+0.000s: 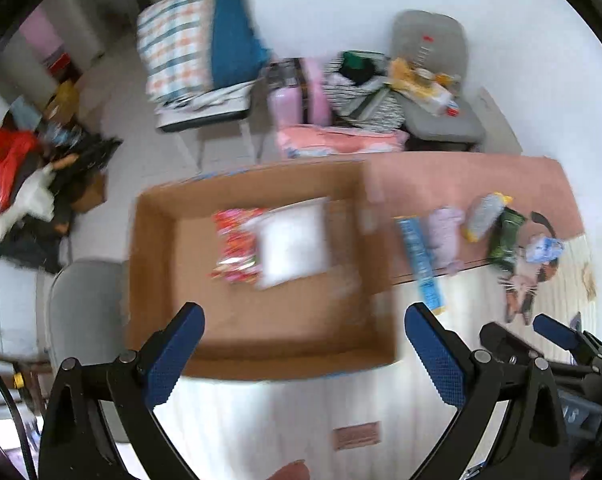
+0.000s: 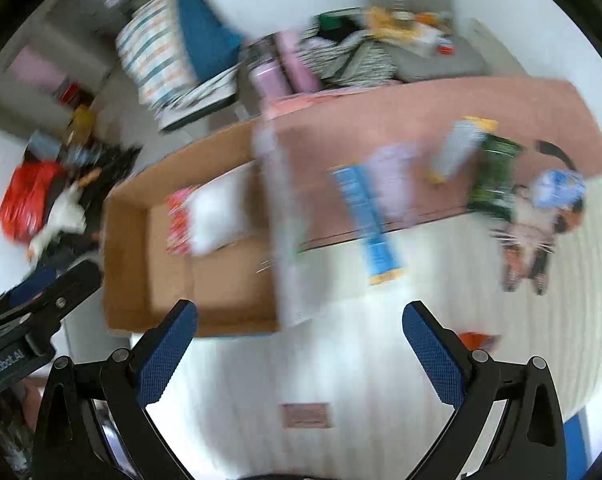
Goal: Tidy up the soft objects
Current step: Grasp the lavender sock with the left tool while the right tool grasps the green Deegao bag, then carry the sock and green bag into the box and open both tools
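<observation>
Both claws hang spread wide and empty above the tabletop: the left claw [image 1: 303, 324] over the near wall of the cardboard box [image 1: 153, 240], the right claw [image 2: 301, 320] just right of it. Inside the box lie a red patterned packet [image 1: 235, 244] and a white pouch [image 1: 293, 240], touching side by side. On the pink cloth [image 1: 441, 176] beside the box (blurred) sit a blue packet [image 1: 419, 258], a lilac soft piece [image 1: 445, 236], a silver pouch [image 1: 483, 216] and a green packet [image 1: 505, 238]
</observation>
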Demonstrator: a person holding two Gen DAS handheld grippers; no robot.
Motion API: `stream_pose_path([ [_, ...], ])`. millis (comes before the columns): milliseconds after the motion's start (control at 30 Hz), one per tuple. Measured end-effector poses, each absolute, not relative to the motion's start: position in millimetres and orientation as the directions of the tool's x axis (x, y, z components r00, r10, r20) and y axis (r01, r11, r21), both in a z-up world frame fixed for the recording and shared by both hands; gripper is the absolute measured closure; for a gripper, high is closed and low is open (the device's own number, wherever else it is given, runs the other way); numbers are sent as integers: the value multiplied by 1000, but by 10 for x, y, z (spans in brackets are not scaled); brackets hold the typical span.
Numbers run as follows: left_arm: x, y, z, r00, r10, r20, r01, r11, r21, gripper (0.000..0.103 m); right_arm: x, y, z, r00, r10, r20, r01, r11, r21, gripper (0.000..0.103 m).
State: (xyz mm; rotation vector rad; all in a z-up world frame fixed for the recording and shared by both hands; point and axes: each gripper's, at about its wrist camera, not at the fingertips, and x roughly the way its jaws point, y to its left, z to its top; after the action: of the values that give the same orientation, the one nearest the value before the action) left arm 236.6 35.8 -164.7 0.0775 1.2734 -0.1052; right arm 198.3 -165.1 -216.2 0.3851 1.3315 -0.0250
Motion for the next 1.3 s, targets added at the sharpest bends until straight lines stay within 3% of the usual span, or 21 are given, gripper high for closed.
stream_pose_path([
  [167, 2859, -507, -2157, 126, -102, -987, 219, 973, -73, 3, 2258, -2825, -2598, 204, 129, -971, 423, 882, 206, 0],
  [300, 3271, -1051, -2759, -37, -115, -993, 231, 966, -121, 27, 2598, -3418, -3098, 131, 133, -982, 479, 859, 180, 0],
  [367, 3415, -1219, -3018, -94, -121, -988, 220, 966, -139, 27, 2759, -3593, -3337, 95, 152, -984, 494, 850, 180, 1],
  [667, 3738, -1603, -3790, -244, -76, -967, 212, 969, -129, 27, 3133, -3945, -4024, -1, 211, -978, 525, 832, 179, 14],
  [733, 3740, -1638, -3865, -262, -76, -962, 207, 969, -134, 34, 3176, -3976, -4113, -9, 224, -975, 526, 830, 186, 15],
  [767, 3736, -1657, -3922, -279, -80, -957, 198, 970, -139, 44, 3192, -3971, -4143, -17, 221, -975, 526, 832, 180, 16],
  [933, 3719, -1727, -4051, -284, -56, -957, 207, 971, -118, 46, 3312, -3966, -4323, -45, 213, -976, 527, 835, 158, 16],
  [967, 3706, -1739, -4081, -287, -48, -957, 213, 971, -113, 53, 3340, -3942, -4383, -56, 219, -974, 530, 833, 156, 17],
  [1000, 3692, -1742, -4118, -289, -31, -957, 218, 971, -98, 68, 3351, -3933, -4437, -70, 223, -972, 534, 832, 152, 25],
  [1033, 3679, -1737, -4142, -292, -25, -956, 217, 972, -92, 68, 3365, -3923, -4498, -99, 218, -971, 534, 835, 133, 31],
  [1100, 3633, -1709, -4095, -266, -31, -963, 207, 974, -89, 70, 3392, -3895, -4455, -87, 184, -979, 522, 846, 113, 56],
  [1167, 3571, -1683, -3941, -212, -26, -977, 229, 971, -76, 71, 3391, -3866, -4393, -80, 179, -981, 516, 849, 113, 62],
  [1300, 3369, -1565, -3531, -129, -71, -989, 250, 963, -102, 71, 3316, -3726, -4096, -29, 179, -983, 478, 866, 144, 63],
])
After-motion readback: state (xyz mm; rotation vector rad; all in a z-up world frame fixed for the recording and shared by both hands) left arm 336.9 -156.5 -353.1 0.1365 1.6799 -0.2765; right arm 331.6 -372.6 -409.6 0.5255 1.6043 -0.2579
